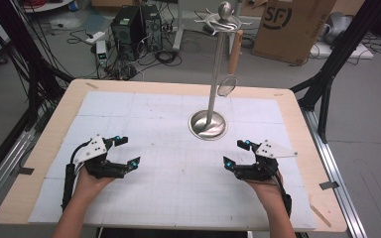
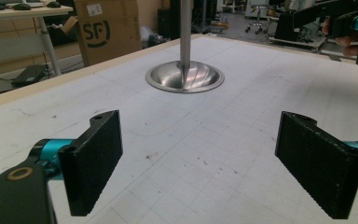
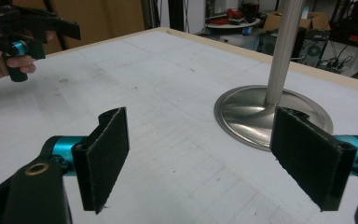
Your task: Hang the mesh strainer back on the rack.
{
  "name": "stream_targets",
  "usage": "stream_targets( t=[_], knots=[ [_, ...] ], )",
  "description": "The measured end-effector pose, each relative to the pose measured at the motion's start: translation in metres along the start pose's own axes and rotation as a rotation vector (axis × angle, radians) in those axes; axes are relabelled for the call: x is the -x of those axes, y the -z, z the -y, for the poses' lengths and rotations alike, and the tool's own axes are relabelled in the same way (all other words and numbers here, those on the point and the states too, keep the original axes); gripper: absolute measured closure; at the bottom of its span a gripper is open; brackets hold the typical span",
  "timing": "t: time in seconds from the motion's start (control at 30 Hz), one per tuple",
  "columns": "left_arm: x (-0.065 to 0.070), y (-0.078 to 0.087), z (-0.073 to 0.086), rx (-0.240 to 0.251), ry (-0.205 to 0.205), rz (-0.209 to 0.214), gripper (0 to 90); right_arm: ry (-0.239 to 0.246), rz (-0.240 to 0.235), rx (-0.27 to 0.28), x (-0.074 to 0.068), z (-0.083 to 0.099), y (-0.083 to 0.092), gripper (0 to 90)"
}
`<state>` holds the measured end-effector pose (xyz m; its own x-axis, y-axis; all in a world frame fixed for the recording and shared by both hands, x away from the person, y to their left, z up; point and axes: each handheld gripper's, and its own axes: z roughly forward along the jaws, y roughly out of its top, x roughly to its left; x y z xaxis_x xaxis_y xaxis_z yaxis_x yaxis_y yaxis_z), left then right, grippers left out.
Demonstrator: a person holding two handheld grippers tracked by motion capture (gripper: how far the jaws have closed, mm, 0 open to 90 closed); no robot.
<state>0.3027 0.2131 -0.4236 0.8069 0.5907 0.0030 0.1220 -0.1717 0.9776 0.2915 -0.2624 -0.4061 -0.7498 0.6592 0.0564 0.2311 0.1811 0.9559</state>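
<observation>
Both tongs, left (image 1: 120, 150) and right (image 1: 237, 152), are held spread and empty low over the white gridded tabletop (image 1: 168, 173), with the upright polished steel utensil stand (image 1: 208, 124) ahead between them, nearer the right.

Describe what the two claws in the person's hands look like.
Both the left claw and the right claw are black, with turquoise joints near the tips and a pale grey three-cornered plate on top. Each has two flat, rectangular black pads with a finely ribbed texture. Black cables trail back along the forearms, which are bare.
</observation>
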Motion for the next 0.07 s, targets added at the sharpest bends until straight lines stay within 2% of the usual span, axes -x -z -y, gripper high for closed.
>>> stream_targets(
  t=[0.07],
  knots=[
    [0.0002,-0.0001,0.0001,0.002,0.004,-0.002,15.4,0.0,-0.004,0.002,-0.0001,-0.0001,0.0004,18.9]
  ],
)
